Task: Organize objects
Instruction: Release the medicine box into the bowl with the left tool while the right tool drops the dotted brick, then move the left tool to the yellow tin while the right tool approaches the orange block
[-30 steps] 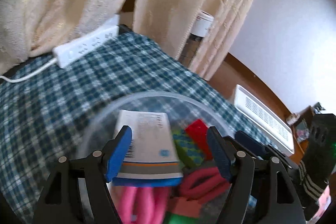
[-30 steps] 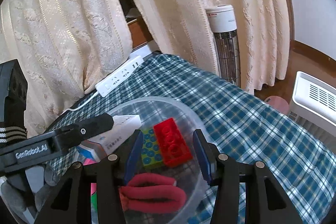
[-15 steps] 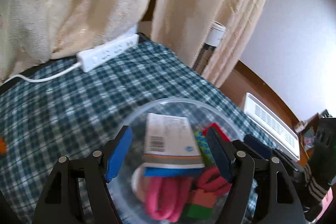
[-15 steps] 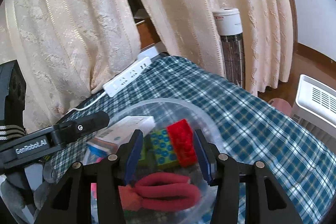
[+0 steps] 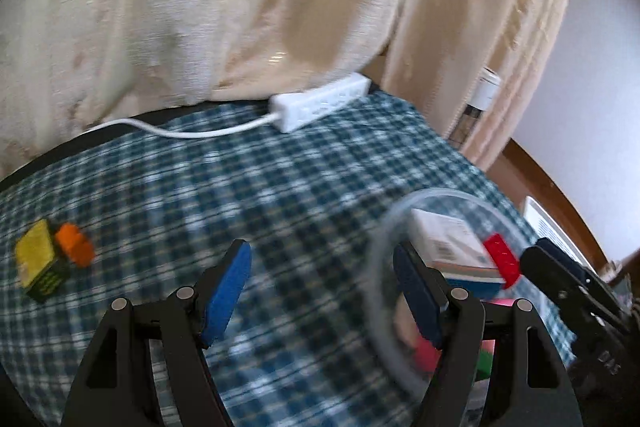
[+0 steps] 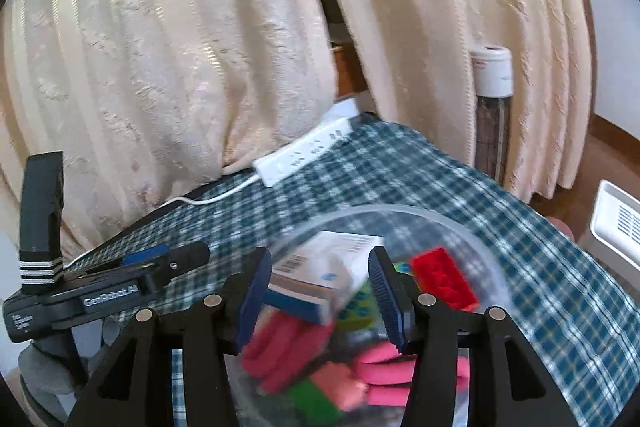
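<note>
My left tool point(image 5: 320, 283) hangs empty over the checked cloth of the bench point(image 5: 280, 195), its blue pads wide apart with nothing between them. The loose piece I judge comes next is the small cluster of blocks point(image 5: 52, 259), a yellow-topped one touching an orange one, lying on the cloth well to the left of this tool and a little farther out. The clear bowl point(image 5: 452, 193) is on the opposite side, at my right pad, already loaded with a white box point(image 5: 444, 239), a red brick point(image 5: 502, 259) and pink loops.

My right tool point(image 6: 320, 291) hovers over that bowl, also spread and gripping nothing, so it is well apart from the cluster, which does not show in its view at all. The left tool is clearly the nearer one. The cluster's long axis seems to run from near-left to far-right, though blur makes that uncertain, so I would likely turn the pads across it.
</note>
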`<state>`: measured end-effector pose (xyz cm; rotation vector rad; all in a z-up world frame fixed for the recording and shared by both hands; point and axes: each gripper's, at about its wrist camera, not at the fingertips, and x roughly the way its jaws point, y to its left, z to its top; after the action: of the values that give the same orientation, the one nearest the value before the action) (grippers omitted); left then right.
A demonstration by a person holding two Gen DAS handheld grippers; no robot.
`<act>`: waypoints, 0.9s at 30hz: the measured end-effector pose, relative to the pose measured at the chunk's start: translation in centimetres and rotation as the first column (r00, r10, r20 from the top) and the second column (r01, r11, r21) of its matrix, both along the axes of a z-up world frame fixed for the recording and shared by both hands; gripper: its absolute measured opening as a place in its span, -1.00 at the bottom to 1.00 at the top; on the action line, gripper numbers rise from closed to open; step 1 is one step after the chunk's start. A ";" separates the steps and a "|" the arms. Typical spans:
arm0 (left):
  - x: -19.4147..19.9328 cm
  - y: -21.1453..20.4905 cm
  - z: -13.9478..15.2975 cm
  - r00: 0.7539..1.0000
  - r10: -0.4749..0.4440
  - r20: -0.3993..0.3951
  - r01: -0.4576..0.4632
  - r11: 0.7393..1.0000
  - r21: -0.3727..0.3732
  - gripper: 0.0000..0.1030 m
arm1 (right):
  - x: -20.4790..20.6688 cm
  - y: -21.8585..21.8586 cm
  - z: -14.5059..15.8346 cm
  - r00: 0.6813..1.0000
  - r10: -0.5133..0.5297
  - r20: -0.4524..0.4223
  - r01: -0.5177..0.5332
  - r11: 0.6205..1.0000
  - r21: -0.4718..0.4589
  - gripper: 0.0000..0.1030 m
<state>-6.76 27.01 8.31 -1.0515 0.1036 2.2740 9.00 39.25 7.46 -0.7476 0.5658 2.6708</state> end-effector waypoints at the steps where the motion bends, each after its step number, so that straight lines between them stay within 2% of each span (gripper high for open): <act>1: -0.2 -0.7 0.0 1.000 0.019 -0.010 -0.019 1.000 -0.007 0.45 | -0.3 -0.4 0.1 1.000 0.010 -0.001 -0.010 1.000 0.002 0.06; 9: -1.5 -5.9 0.0 0.993 0.120 -0.020 -0.120 0.993 -0.012 0.45 | -3.4 -4.7 0.5 0.994 0.107 0.006 -0.107 0.994 0.035 0.14; 17: -2.2 -9.3 -0.3 0.986 0.166 -0.005 -0.166 0.986 0.002 0.45 | -5.7 -7.8 0.1 0.985 0.169 0.039 -0.170 0.984 0.049 0.15; 27: -3.2 -13.5 -0.6 0.971 0.240 0.001 -0.240 0.971 0.009 0.45 | -9.4 -10.3 -1.1 0.966 0.242 0.088 -0.245 0.969 0.022 0.15</act>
<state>-9.99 13.50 7.75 -1.1105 -0.0369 2.4868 -0.45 28.92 6.34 -0.9732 0.4324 2.8457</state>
